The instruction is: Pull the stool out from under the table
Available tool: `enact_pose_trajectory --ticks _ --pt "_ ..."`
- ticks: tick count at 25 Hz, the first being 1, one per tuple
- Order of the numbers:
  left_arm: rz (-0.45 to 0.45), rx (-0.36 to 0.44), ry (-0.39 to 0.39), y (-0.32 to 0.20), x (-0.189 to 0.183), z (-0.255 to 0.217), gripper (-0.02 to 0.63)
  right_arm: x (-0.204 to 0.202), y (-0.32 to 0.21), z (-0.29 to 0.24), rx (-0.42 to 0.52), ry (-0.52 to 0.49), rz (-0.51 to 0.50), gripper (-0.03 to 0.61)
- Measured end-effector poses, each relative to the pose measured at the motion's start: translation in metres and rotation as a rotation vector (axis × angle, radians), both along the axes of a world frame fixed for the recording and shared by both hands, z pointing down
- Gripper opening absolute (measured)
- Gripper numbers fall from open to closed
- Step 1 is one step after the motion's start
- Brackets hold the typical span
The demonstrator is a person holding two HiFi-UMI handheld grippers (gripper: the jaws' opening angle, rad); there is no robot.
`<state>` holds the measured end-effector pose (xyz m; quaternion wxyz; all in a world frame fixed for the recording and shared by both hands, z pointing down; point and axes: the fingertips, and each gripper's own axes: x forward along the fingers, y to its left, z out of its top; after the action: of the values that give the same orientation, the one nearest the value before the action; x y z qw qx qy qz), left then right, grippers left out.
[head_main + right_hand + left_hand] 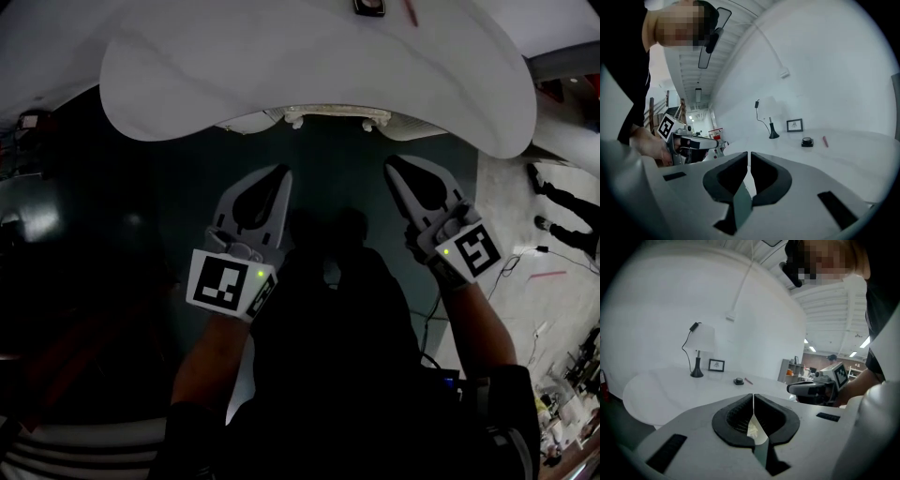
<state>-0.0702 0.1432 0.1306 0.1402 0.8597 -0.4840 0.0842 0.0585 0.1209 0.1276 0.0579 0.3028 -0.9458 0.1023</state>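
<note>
The stool (328, 116) shows only as a white rim peeking from under the near edge of the white table (281, 66). My left gripper (285, 170) and right gripper (389, 161) hover side by side over the dark floor, short of that edge, touching neither stool nor table. Both are shut with nothing between their fingers. In the left gripper view the shut left gripper (753, 396) points across the tabletop (670, 390), the right gripper (815, 387) level beside it. In the right gripper view the shut right gripper (748, 153) faces the table, the left gripper (693, 143) to its left.
On the table stand a lamp (699, 352), a small picture frame (716, 365), a black puck (738, 381) and a red pen (748, 380). Another person's shoes (562, 202) and cables (525, 262) are on the light floor at right. Dark floor (112, 244) spreads left.
</note>
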Motion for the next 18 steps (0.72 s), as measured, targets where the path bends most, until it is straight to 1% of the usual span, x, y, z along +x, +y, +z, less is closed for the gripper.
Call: enact_pose_trajectory --ticks 1,4,7,11,14,16,18 --pt "0.005 0.015 0.005 -0.003 -0.001 0.004 0.018 -0.002 -0.003 0.009 -0.003 -0.005 0.002 0.020" --pt "0.036 0.043 0.051 -0.010 0.002 0.020 0.012 -0.004 -0.012 0.043 -0.026 -0.015 -0.003 0.020" --pt "0.057 0.051 0.045 -0.023 0.004 0.061 0.013 -0.004 -0.026 0.086 -0.022 0.003 -0.019 0.020" --pt "0.030 0.056 0.052 -0.042 0.000 0.124 0.013 0.000 -0.042 0.145 -0.026 0.018 -0.020 0.020" --pt "0.026 0.064 0.036 -0.060 0.000 0.167 0.014 0.003 -0.055 0.184 -0.014 0.025 -0.026 0.020" --pt "0.022 0.063 0.036 -0.070 0.002 0.188 0.014 0.003 -0.060 0.201 -0.001 0.015 -0.033 0.020" --pt "0.015 0.081 0.033 -0.075 0.004 0.201 0.014 0.004 -0.062 0.216 0.008 0.013 -0.044 0.020"
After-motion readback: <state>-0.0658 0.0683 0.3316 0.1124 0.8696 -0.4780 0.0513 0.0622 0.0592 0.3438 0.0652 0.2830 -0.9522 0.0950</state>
